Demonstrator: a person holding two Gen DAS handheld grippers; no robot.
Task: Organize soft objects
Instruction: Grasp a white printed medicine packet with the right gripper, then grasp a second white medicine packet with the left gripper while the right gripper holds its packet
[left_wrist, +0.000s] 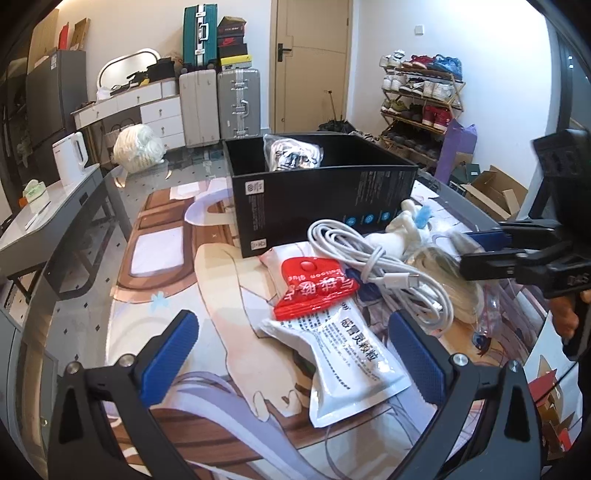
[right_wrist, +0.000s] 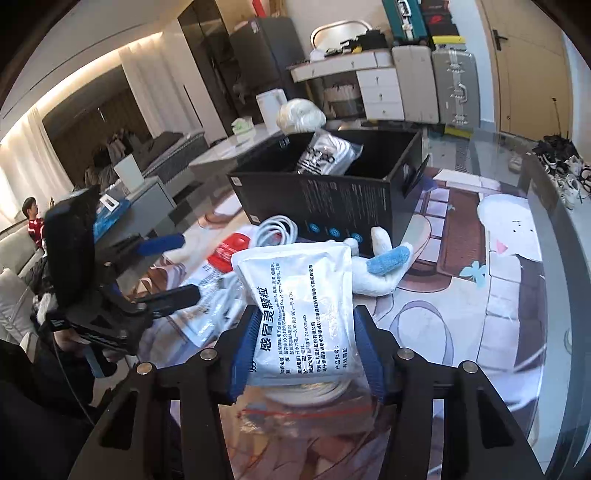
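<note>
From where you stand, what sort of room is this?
Most likely a lived-in home, perhaps a living or entry area: a loaded shoe rack, stacked suitcases by a door, and a sofa.

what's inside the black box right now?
One clear bag of black-and-white striped fabric stands in the black box, leaning on its back wall. The near wall hides the box floor, so anything lying flat below cannot be seen.

Both black plastic two-finger grippers, the left gripper and the right gripper, carry ribbed blue rubber pads. Round silver screws stud their angular arms, nearest at six o'clock.
</note>
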